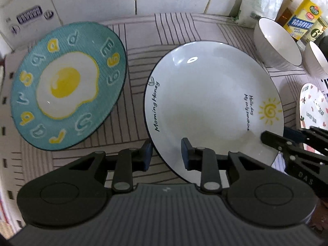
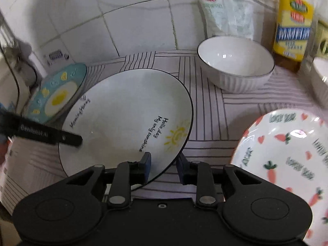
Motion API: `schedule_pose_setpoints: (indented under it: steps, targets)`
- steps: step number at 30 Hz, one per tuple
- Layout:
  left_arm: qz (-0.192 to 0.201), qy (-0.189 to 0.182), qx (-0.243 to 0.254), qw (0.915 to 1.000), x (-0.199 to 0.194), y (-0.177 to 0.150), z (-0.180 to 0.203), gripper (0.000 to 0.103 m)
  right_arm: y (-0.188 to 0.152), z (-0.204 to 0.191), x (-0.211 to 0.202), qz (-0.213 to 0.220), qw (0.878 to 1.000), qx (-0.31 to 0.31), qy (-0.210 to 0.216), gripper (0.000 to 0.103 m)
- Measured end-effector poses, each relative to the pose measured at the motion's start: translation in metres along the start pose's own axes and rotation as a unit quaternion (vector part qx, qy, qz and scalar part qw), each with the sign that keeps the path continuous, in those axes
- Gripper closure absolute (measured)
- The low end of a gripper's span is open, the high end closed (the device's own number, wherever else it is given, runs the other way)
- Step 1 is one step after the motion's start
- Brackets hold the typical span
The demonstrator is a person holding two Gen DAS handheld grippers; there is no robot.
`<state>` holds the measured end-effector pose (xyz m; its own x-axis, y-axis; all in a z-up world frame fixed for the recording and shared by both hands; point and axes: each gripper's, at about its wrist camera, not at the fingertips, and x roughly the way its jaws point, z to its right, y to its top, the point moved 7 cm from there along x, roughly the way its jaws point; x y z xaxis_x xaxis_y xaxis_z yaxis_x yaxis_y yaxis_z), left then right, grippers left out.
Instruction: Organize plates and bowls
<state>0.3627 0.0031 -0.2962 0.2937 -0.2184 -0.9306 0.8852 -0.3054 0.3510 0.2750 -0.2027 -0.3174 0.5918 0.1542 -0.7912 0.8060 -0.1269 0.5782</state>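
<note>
Both grippers straddle the white plate's rim, jaws parted.
Left gripper point(image 1: 166, 153) and right gripper point(image 2: 164, 168) look released; white plate point(image 1: 213, 102) lies on the bench, egg plate point(image 1: 67, 86) at nine o'clock. Next: probably withdraw cleanly.

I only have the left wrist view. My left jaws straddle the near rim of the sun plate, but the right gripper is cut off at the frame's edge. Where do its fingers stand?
Observer: The right gripper is open. One finger is over the sun plate and the other is outside its rim, and neither pad looks pressed on it.
Operator: Is the carrot plate crowding that side?
Observer: No. The carrot plate lies off to the gripper's right, and a strip of striped cloth shows between the two plates.
</note>
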Motion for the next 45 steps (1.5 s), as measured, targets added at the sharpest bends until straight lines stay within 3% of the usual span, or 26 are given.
schedule_pose_setpoints:
  steps: [8,16,25,30,34,39,45]
  targets:
    - [0.026,0.015,0.038,0.9988,-0.055,-0.004,0.018,0.062,-0.014,0.005,-0.084,0.053,0.998,0.006,0.016,0.057]
    - [0.066,0.0,0.073,0.9951,-0.109,-0.008,0.071,0.052,-0.026,0.035,-0.175,0.128,0.992,0.002,0.007,0.036]
    - [0.084,-0.024,0.1,0.9912,-0.129,-0.014,0.15,0.047,-0.044,0.091,-0.24,0.171,0.985,0.003,0.007,0.033]
    - [0.057,-0.036,0.098,0.9929,-0.119,-0.025,0.19,0.042,-0.063,0.122,-0.241,0.159,0.987,0.015,0.006,0.033]
    - [0.045,-0.037,0.098,0.9935,-0.104,-0.033,0.214,0.039,-0.089,0.145,-0.217,0.134,0.99,0.035,0.006,0.033]
    - [0.027,-0.044,0.075,0.9958,-0.072,-0.038,0.226,0.033,-0.105,0.159,-0.196,0.161,0.985,0.058,0.0,0.033]
    - [0.025,-0.027,0.042,0.9985,-0.026,-0.04,0.225,0.033,-0.11,0.174,-0.15,0.14,0.986,0.093,-0.014,0.033]
